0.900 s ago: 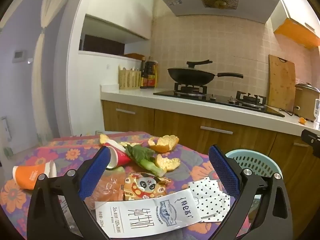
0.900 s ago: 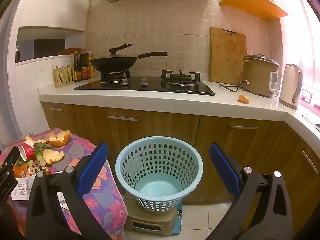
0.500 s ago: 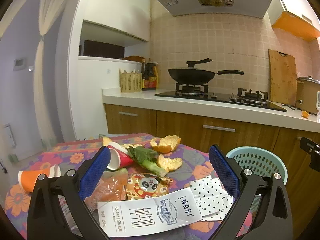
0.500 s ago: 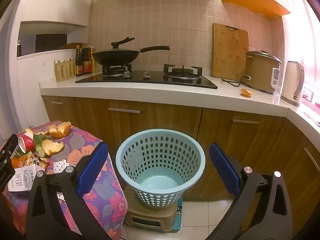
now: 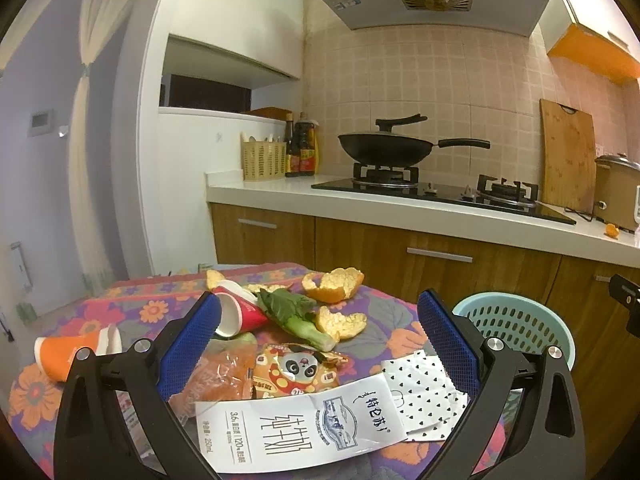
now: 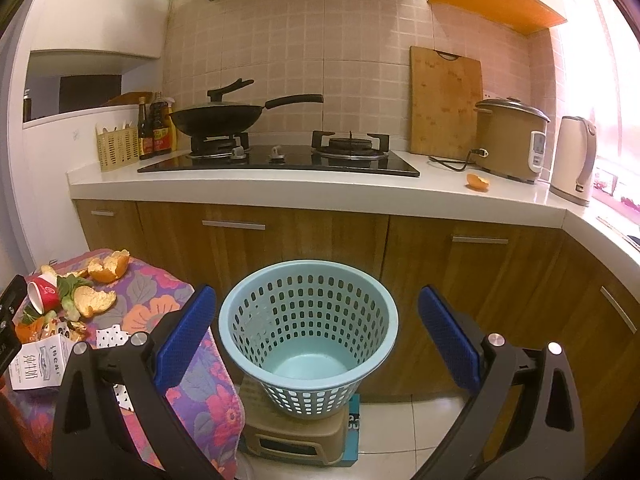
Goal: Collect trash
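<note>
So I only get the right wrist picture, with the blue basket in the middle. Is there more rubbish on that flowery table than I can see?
Observer: Yes. An orange paper cup lies tipped over at the table's far left.
Operator: And the other gripper?
Observer: The left gripper is open over a flattened milk carton, holding nothing.
Operator: Anything under the carton?
Observer: A panda snack wrapper lies just behind it, beside a crumpled orange bag.
</note>
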